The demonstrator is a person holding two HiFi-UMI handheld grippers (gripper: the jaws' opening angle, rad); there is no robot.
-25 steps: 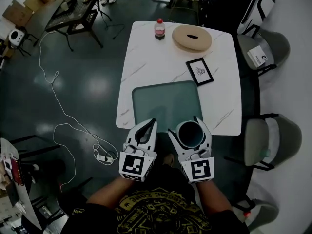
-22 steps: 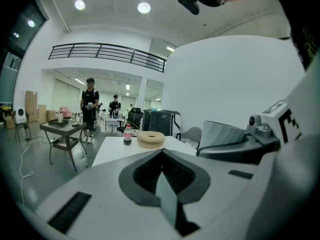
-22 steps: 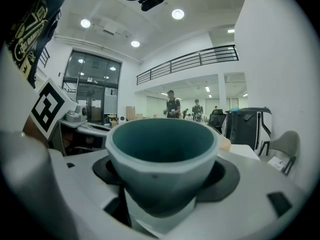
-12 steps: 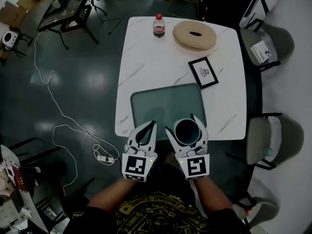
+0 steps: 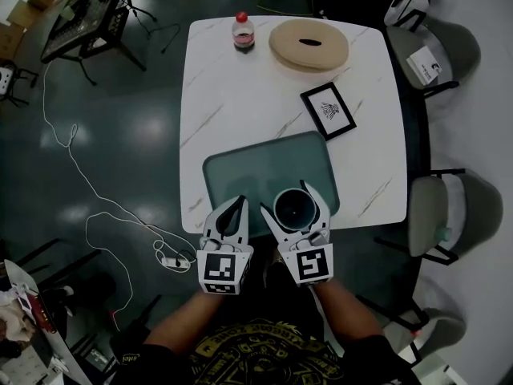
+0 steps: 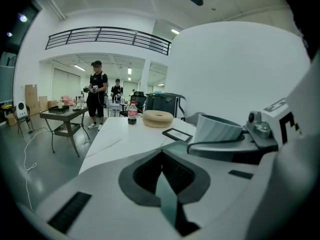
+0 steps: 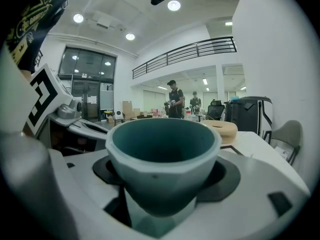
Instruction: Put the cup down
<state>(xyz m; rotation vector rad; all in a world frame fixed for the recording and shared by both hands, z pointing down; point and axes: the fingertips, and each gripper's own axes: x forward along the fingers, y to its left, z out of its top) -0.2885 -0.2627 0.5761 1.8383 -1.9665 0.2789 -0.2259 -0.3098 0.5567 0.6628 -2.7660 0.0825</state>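
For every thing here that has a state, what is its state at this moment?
Round teal cup: upright, looks empty, gripped by the right gripper.
Left gripper: shut, holds nothing.
Clear plastic bottle with a red cap: upright, capped.
Black-framed picture: lying flat on the white marble table.
Grey-green rectangular mat: lying flat on the table.

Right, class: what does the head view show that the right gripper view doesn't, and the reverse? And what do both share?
Head view only: the white floor cable and the marker cube on the right gripper. Right gripper view only: the balcony railing and ceiling lights. Both: the teal cup clamped in the right gripper, and the tan ring on the table.
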